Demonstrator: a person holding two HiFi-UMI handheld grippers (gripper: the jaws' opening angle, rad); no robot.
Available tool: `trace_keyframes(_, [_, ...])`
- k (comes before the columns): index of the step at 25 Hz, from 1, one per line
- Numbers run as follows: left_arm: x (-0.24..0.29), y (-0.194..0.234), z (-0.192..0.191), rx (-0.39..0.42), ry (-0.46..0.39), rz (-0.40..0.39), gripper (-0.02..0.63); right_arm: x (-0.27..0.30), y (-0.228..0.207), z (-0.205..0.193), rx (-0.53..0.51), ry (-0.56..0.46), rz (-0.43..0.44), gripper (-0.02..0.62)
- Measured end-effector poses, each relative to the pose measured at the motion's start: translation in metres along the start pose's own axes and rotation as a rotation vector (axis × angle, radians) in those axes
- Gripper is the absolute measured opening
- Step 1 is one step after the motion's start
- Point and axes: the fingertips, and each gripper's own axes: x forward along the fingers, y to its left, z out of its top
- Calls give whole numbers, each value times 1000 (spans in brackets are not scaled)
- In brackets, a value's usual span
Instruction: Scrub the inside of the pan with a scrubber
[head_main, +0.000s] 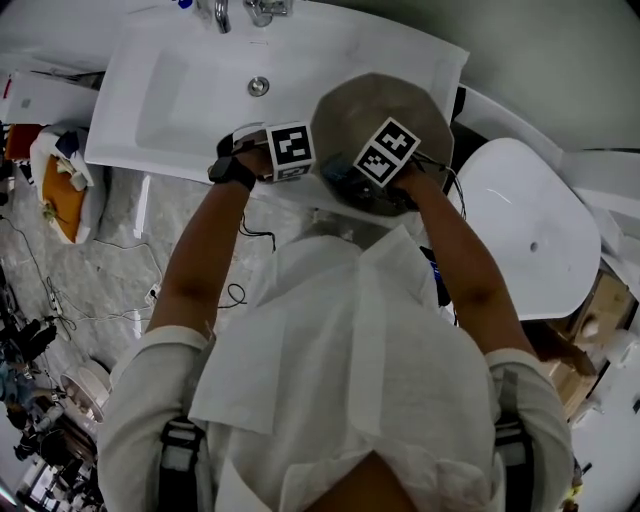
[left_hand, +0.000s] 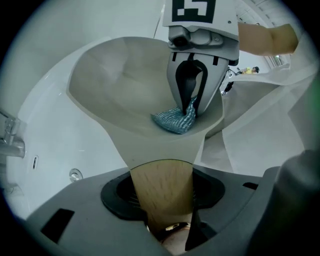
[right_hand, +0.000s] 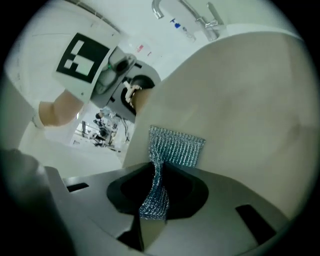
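Pan (head_main: 378, 115): held over the right front corner of the sink (head_main: 180, 95). Part of it overhangs the sink's front edge, on the side toward the toilet (head_main: 530, 220).

Left gripper (left_hand: 165, 225): jaws part-way closed and clamped on the wooden handle (left_hand: 161, 192), just short of where it meets the pan's rim. This gripper alone carries the pan.

Right gripper (right_hand: 152, 212): jaws narrow, pinching one twisted end of the scrubber (right_hand: 172, 147). The free end is spread flat against the pan's inner surface.

Edges: in the left gripper view the scrubber sits low in the bowl on the right side, close under the rim. The right gripper's fingers reach in over that rim.

Room: most of the inner surface is bare, to the left of the scrubber and across to the far rim. In the head view the sink to the left of the pan is open around the drain (head_main: 258, 86). The faucet (head_main: 235, 12) is well apart at the back edge.
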Motion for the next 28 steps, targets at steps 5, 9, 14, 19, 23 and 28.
trace_keyframes(5, [0,1,-3,14,22,8,232,-5,-27,63,81,-252,-123,54])
trace_keyframes(9, [1,-1,-4,26,39,10,232,-29,-58,96,198,-448,-222,54])
trace_keyframes(14, [2,-2,-5,36,54,6,230,-71,-102,113,402,-697,-349,54])
trace_keyframes(19, [3,-1,-7,32,61,-5,230,-113,-138,105,564,-889,-478,54])
trace_keyframes(23, [2,-2,-7,22,64,-10,229,-142,-156,87,665,-995,-581,52])
trace_keyframes(28, [0,1,-3,12,54,-14,229,-173,-173,50,858,-1150,-693,52])
